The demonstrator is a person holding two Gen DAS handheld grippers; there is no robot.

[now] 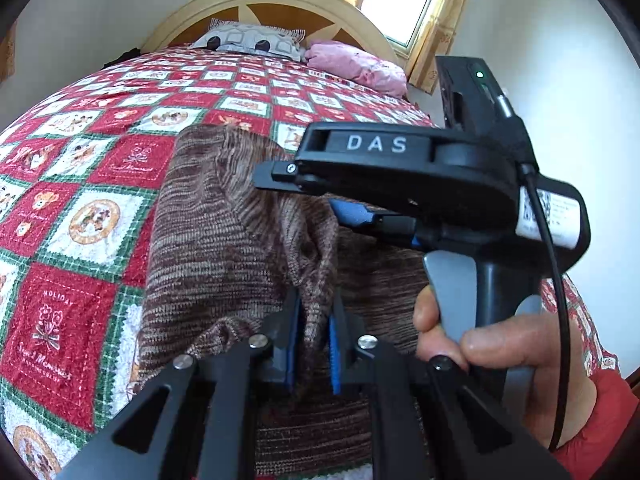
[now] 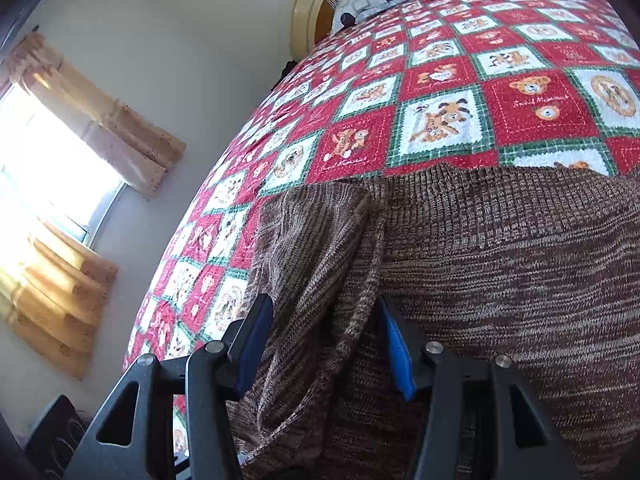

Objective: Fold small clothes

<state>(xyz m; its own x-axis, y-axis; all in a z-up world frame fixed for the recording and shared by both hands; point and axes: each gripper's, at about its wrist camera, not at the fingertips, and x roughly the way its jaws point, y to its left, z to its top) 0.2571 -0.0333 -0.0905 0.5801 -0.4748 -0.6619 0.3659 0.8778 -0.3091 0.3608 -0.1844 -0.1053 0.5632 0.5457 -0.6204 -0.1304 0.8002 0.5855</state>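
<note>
Garment: a brown marled knit sweater (image 2: 500,264) lies on the bed's red-and-white patchwork quilt (image 1: 80,208), near the foot end, well apart from the pillows (image 1: 256,40).
Fold state: one side flap (image 2: 320,248) is laid over the body, its edge loose and rumpled; the fold looks partly made, not flattened.
Left tool (image 1: 313,344): pressed together, pinching a raised ridge of the knit.
Right tool (image 2: 326,344): spread, pads clear of the cloth, the flap's edge lying between the jaws, apparently let go.
Person: a hand (image 1: 480,344) grips the right tool's handle.
Left to do: likely smoothing, then further folds into a compact bundle.
</note>
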